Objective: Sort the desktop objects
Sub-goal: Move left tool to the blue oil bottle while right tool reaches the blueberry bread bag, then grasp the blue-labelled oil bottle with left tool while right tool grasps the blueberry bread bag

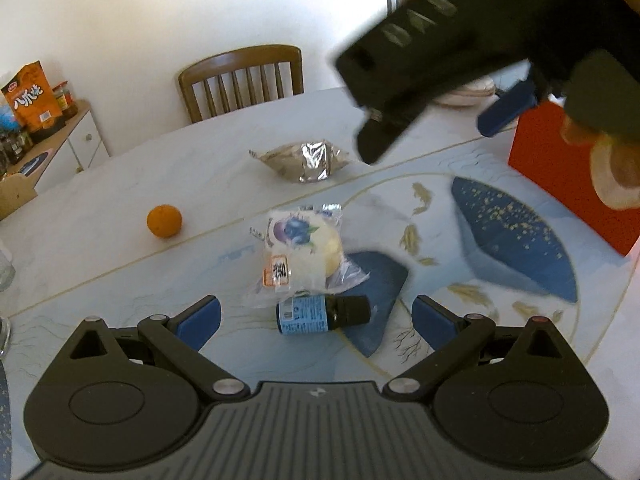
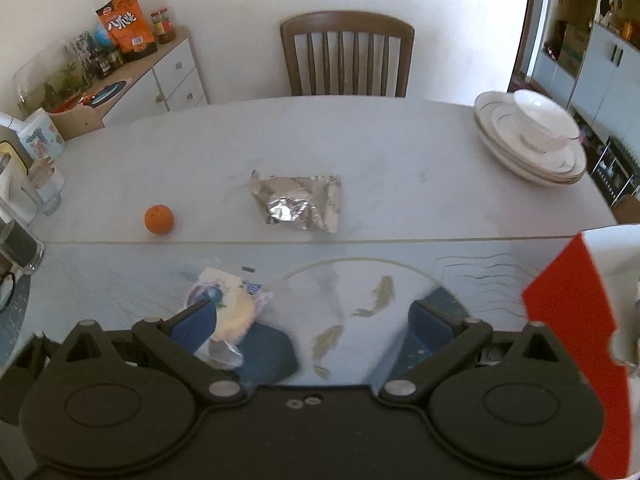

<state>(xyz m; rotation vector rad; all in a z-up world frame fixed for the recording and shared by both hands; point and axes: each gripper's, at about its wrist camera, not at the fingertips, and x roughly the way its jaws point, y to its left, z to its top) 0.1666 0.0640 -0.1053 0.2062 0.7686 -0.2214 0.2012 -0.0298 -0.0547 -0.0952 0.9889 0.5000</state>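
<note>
Desktop objects are lying scattered over a pale table (image 2: 400, 152) with a blue fish-patterned mat: an orange (image 1: 164, 221) is sitting off to the left on the bare top, a crumpled silver foil packet (image 1: 304, 160) is resting near the middle, and a wrapped blueberry pastry (image 1: 298, 258) is lying closer in, its clear wrapper touching a small dark bottle with a blue label (image 1: 322, 314) that is lying on its side. The left gripper (image 1: 316, 318) is hovering just above the bottle with its blue fingers spread wide apart, gripping nothing. The right gripper (image 2: 314, 322) is hanging over the mat with its jaws likewise wide apart and empty; in the left wrist view it is showing blurred at the upper right. A red box (image 2: 576, 320) is standing at the right edge, and stacked white dishes (image 2: 528, 140) are sitting at the far right corner. A wooden chair (image 2: 346, 54) is standing behind the table.
</note>
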